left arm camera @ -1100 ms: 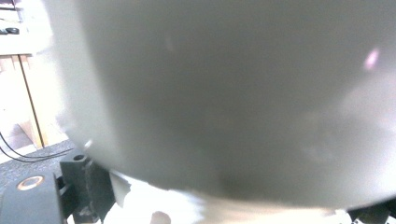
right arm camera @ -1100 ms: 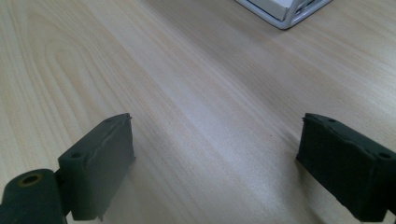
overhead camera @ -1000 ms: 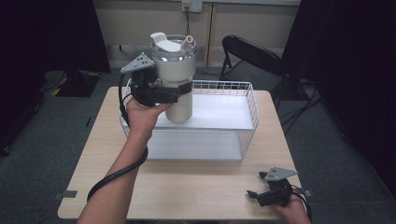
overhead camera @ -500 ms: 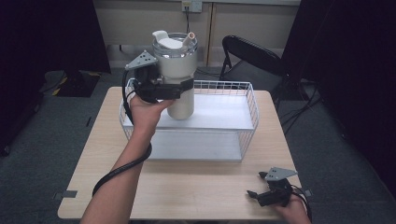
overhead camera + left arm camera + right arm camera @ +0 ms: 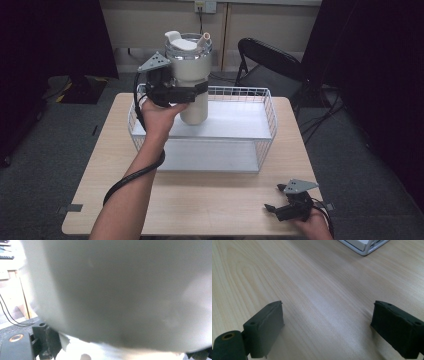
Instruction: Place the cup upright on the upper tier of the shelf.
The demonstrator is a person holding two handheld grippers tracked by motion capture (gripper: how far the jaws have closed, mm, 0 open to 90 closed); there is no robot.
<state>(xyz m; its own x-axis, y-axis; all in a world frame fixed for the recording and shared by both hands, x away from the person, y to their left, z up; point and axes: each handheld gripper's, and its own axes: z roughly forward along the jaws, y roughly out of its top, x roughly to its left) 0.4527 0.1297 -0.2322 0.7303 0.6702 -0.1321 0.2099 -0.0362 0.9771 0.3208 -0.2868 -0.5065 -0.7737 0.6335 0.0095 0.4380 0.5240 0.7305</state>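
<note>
**A:** What's changed?

**B:** Nearest me, at the lower right of the high view, my right gripper point(image 5: 286, 209) rests on the pale wooden table point(image 5: 210, 200), jaws spread wide, empty, same as a second ago. Further up, my left gripper point(image 5: 176, 93) is clamped round the cream-white tumbler with a clear lid point(image 5: 191, 75), which sits a little higher than before, its base still over the white wire basket point(image 5: 267, 112). I judge it's being lifted out.

**A:** Anything unclear?

**B:** The left gripper view is a blurred cream wall point(image 5: 120, 290); the jaw contact is hidden.
</note>
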